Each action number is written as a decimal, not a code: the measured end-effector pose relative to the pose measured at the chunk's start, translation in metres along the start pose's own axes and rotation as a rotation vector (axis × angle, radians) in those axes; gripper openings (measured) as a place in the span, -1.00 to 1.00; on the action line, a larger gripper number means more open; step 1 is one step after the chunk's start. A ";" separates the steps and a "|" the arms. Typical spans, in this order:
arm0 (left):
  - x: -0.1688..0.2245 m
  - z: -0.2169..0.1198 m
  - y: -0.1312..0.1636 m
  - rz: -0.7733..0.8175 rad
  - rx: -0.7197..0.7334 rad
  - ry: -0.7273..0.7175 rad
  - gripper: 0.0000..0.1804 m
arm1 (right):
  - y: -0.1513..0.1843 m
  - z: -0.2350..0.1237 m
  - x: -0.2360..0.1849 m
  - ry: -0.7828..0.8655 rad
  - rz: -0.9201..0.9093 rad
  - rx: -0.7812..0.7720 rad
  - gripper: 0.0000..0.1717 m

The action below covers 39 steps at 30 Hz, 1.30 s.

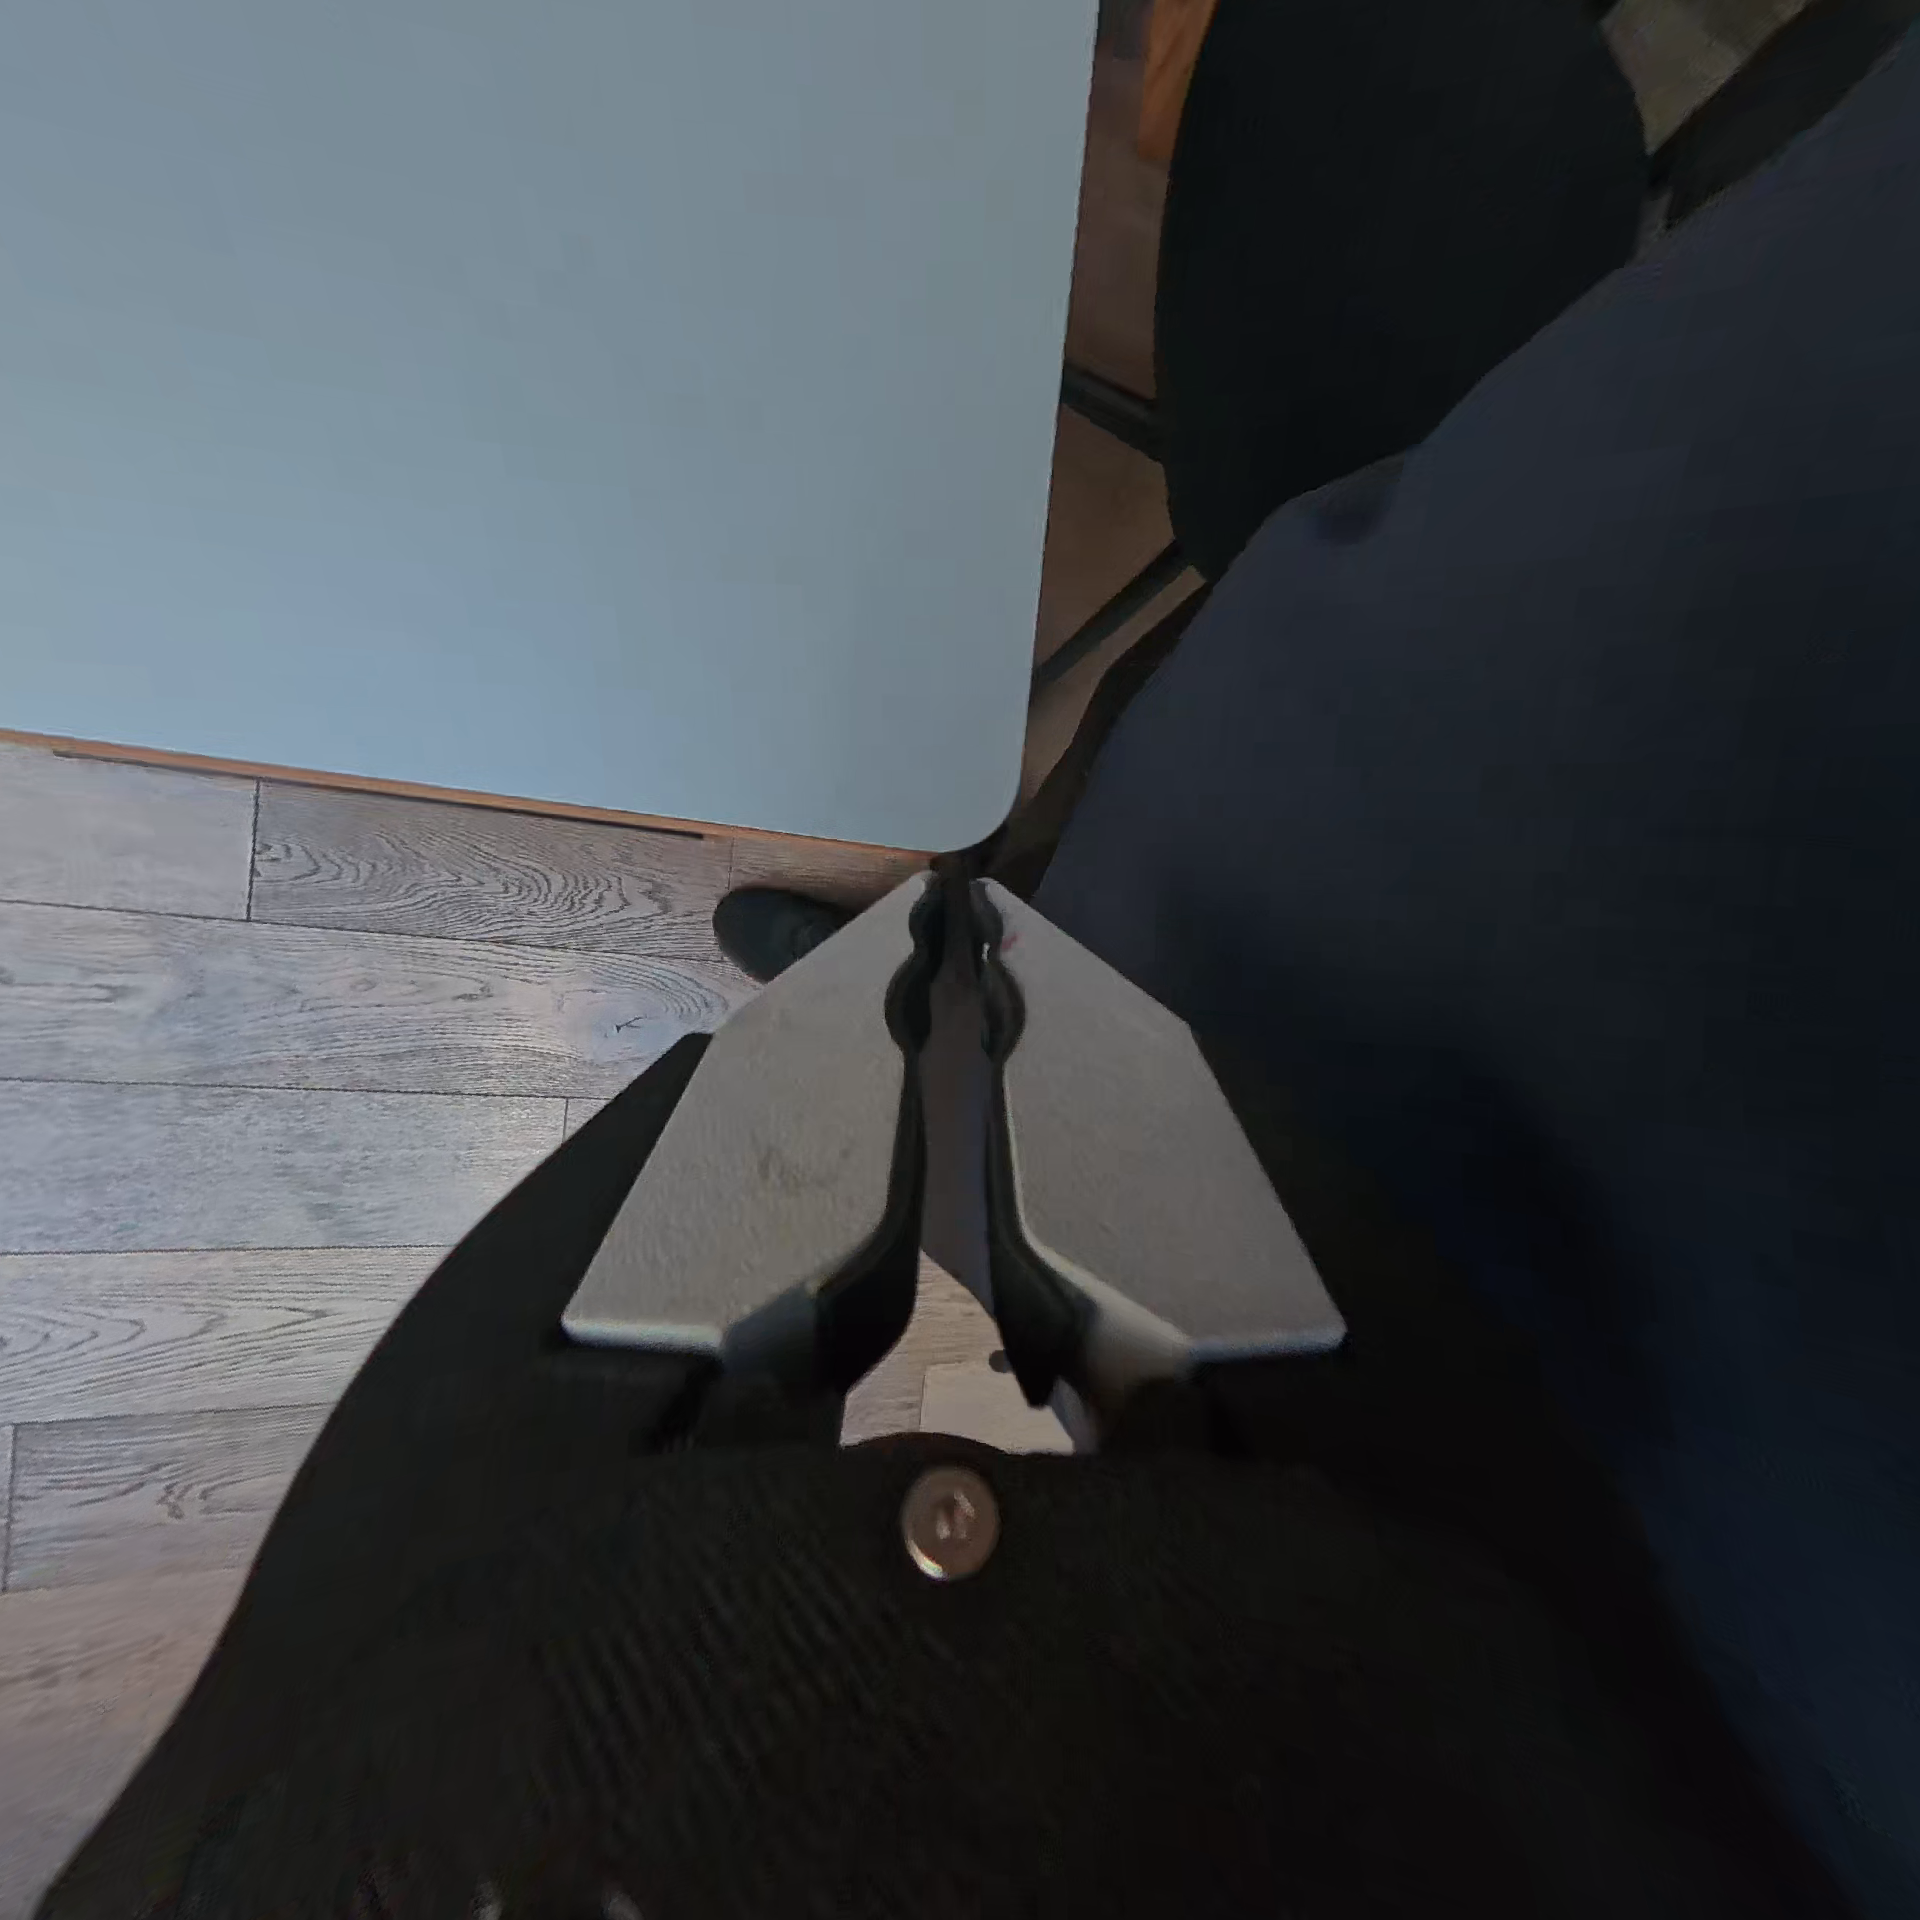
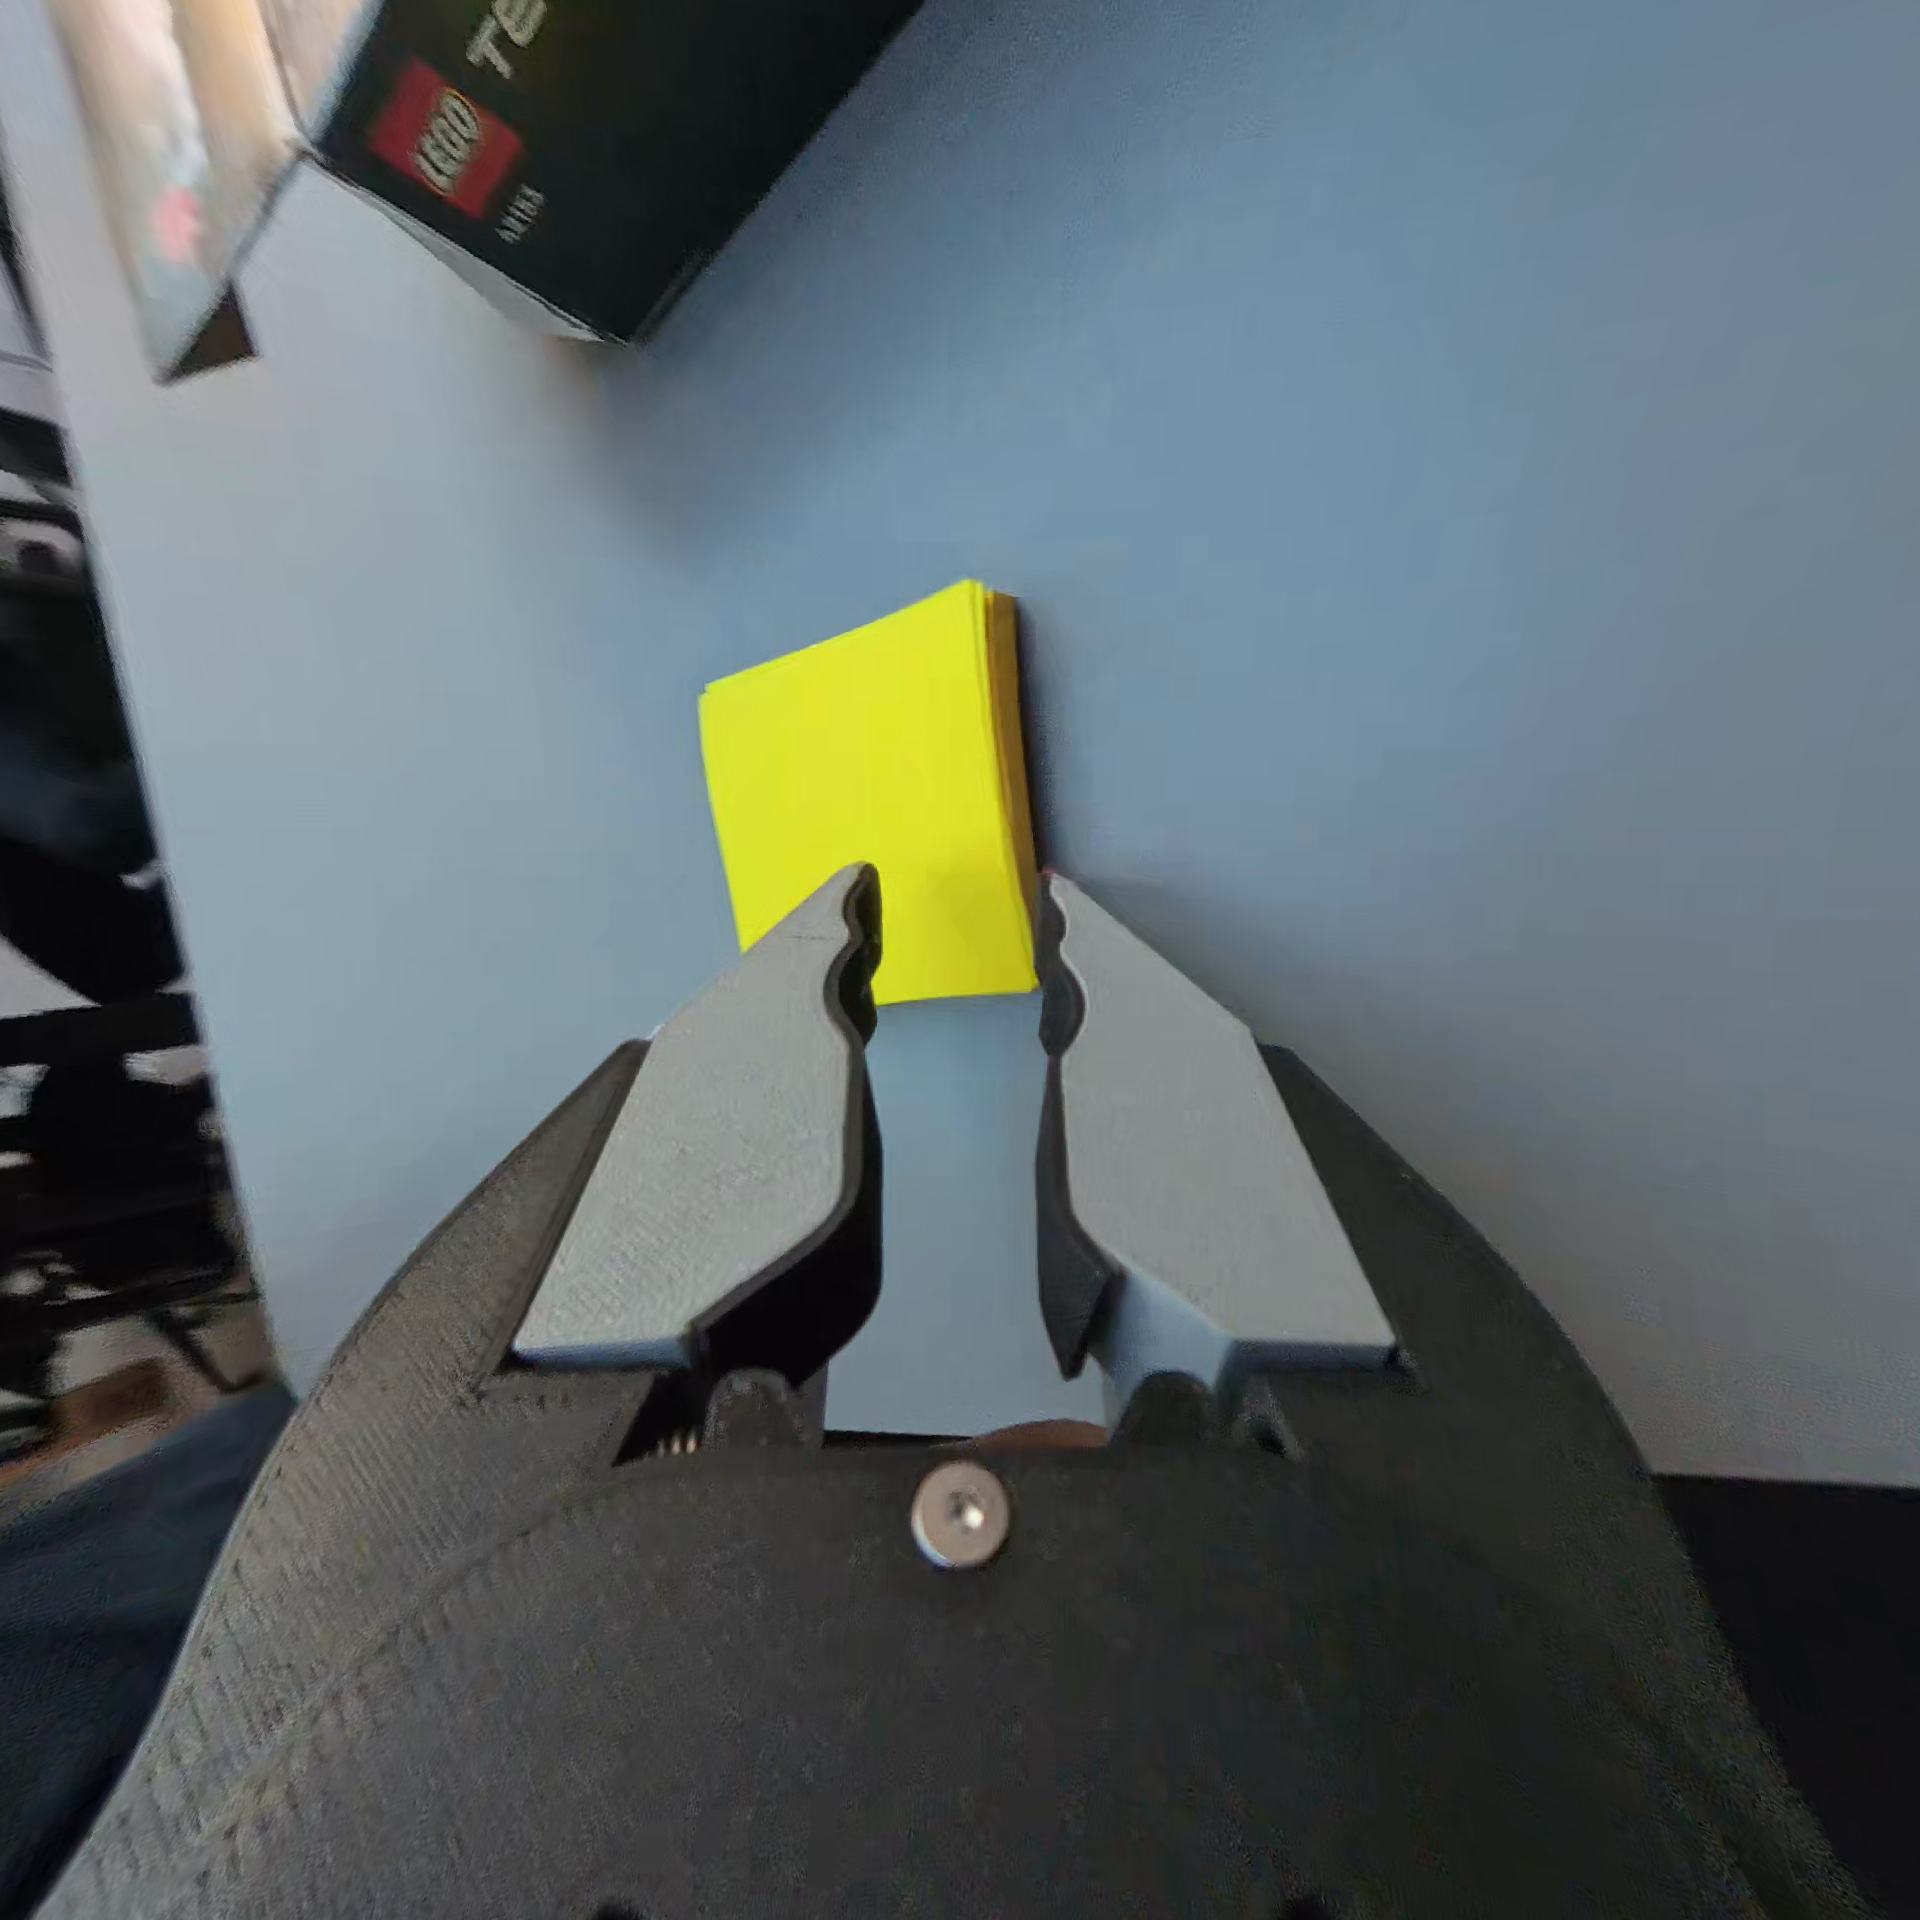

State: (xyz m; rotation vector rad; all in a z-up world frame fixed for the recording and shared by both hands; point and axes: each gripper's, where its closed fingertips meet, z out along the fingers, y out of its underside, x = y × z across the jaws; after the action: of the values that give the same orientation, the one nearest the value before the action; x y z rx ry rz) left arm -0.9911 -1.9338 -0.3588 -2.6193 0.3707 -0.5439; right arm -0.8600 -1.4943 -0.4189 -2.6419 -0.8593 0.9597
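In the right wrist view, a pad of bright yellow sticky notes [image 2: 862, 769] lies flat on the blue table [image 2: 1403, 623]. My right gripper [image 2: 956, 894] is open just above the pad's near edge. Its left fingertip [image 2: 831, 925] is over the pad's near left part and its right fingertip [image 2: 1070, 925] is at the pad's right edge. Neither pad presses on the notes. In the left wrist view, my left gripper [image 1: 951, 914] is shut, its tips together just off the table's rounded corner [image 1: 977, 800]. It is above the floor and beside a person's dark blue clothing [image 1: 1558, 935].
A black box with a red logo [image 2: 520, 156] lies on the table at the far left, beyond the pad. The left wrist view shows grey wood flooring [image 1: 312, 1039], a dark shoe [image 1: 779, 930] under the table edge and a black chair [image 1: 1351, 260] past the table's side. Across from one pair of fingers to the other is roughly 45 cm.
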 end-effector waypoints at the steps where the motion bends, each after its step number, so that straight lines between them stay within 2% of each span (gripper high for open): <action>1: -0.004 0.003 -0.001 -0.020 0.018 -0.011 -0.97 | -0.004 -0.003 0.008 0.069 -0.058 -0.024 -0.69; 3: -0.015 0.013 -0.008 -0.040 0.055 -0.028 -0.94 | -0.012 -0.014 0.018 0.196 -0.143 -0.043 -0.67; 6: -0.036 0.035 -0.038 -0.048 0.113 -0.036 -0.92 | -0.019 -0.036 0.021 0.312 -0.247 -0.031 -0.65; 10: -0.052 0.065 -0.102 -0.040 0.185 -0.026 -0.89 | -0.016 -0.061 0.031 0.371 -0.304 -0.011 -0.64; 13: -0.061 0.094 -0.156 0.009 0.241 -0.024 -0.85 | -0.028 -0.073 0.052 0.375 -0.360 0.012 -0.62; 16: -0.056 0.121 -0.213 0.073 0.358 0.045 -0.78 | -0.057 -0.074 0.083 0.331 -0.416 0.062 -0.58; 17: -0.059 0.129 -0.230 0.076 0.397 0.036 -0.81 | -0.070 -0.073 0.096 0.317 -0.435 0.085 -0.57; 20: -0.072 0.157 -0.273 0.039 0.434 0.002 -0.69 | -0.115 -0.067 0.134 0.280 -0.537 0.147 -0.51; 23: -0.090 0.179 -0.306 -0.027 0.451 -0.091 -0.63 | -0.149 -0.051 0.158 0.170 -0.674 0.135 -0.41; 26: -0.102 0.198 -0.329 -0.109 0.473 -0.212 -0.63 | -0.162 -0.033 0.164 0.073 -0.797 0.064 -0.40; 28: -0.102 0.213 -0.338 -0.146 0.477 -0.248 -0.63 | -0.166 -0.024 0.171 0.065 -0.845 0.036 -0.45; 30: -0.095 0.235 -0.335 -0.201 0.437 -0.198 -0.60 | -0.165 -0.020 0.166 -0.015 -0.842 0.024 -0.53; 31: -0.094 0.237 -0.335 -0.198 0.422 -0.192 -0.65 | -0.167 -0.020 0.162 -0.051 -0.843 0.034 -0.59; 33: -0.095 0.235 -0.335 -0.205 0.435 -0.201 -0.60 | -0.166 -0.019 0.154 -0.113 -0.874 0.042 -0.71; 39: -0.081 0.236 -0.338 -0.216 0.454 -0.034 -0.59 | -0.176 -0.016 0.145 -0.158 -0.978 0.129 -0.72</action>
State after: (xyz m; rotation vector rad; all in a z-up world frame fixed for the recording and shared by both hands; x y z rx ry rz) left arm -0.9047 -1.5276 -0.4217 -2.2326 -0.0487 -0.5755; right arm -0.8399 -1.2672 -0.4171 -1.6611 -1.7808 0.8701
